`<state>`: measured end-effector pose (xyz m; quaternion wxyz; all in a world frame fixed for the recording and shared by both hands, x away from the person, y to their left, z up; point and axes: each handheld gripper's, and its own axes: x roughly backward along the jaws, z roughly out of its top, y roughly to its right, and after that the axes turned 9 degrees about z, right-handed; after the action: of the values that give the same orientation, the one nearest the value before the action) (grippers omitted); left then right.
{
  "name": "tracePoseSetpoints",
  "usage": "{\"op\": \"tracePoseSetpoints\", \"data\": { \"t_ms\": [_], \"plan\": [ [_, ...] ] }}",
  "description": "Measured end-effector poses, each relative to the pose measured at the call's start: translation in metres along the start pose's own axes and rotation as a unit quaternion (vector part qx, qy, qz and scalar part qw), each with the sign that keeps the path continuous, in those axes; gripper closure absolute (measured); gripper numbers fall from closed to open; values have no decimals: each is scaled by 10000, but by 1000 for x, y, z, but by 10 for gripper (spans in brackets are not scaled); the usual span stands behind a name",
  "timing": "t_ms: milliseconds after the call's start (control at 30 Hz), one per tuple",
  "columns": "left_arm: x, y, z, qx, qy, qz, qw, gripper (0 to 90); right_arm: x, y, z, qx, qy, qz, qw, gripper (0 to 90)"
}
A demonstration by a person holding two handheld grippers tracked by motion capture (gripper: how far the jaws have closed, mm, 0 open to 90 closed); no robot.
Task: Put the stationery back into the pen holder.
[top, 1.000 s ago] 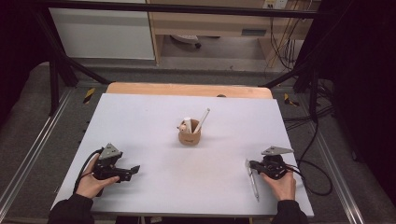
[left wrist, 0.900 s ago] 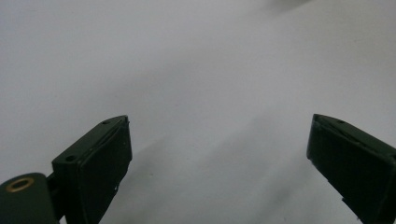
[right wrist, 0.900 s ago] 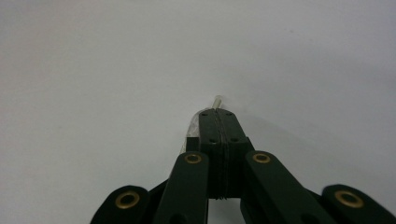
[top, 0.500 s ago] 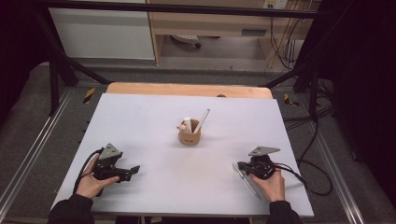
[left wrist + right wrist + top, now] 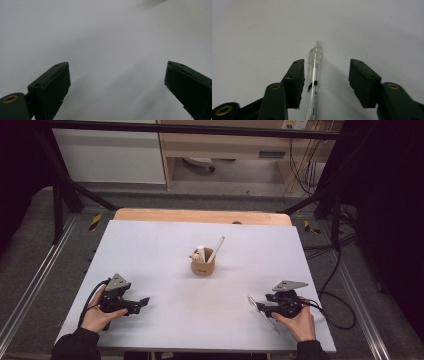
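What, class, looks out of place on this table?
One clear pen lies flat on the white table between the jaws of the open right tongs, while two other pens stand in the brown cup. Nothing looks spilled or broken.

A cup (image 5: 203, 266) is set on the tabletop (image 5: 165, 245) near its middle, and two sticks (image 5: 216, 249) are stood in it, leaned to the right. The left gripper (image 5: 142, 302) is held at the near left, well apart from the cup. At the near right, a pen (image 5: 312, 82) is laid flat on the tabletop between the parted jaws of the right gripper (image 5: 326, 75), just beside its left jaw
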<state>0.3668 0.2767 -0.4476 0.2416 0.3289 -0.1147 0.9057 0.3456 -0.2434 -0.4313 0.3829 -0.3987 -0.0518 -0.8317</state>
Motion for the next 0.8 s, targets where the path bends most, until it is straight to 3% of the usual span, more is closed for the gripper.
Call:
{"op": "tracePoseSetpoints", "data": {
  "t_ms": [300, 800],
  "plan": [
    [0, 1, 0, 21, -1, -15, 10000, 56, 8, -8, -14, -86, -371, 60, 9993, 360],
    [0, 1, 1, 26, 1, -24, 10000, 56, 16, -15, -34, -135, -460, -26, 9988, 682]
  ]
}}
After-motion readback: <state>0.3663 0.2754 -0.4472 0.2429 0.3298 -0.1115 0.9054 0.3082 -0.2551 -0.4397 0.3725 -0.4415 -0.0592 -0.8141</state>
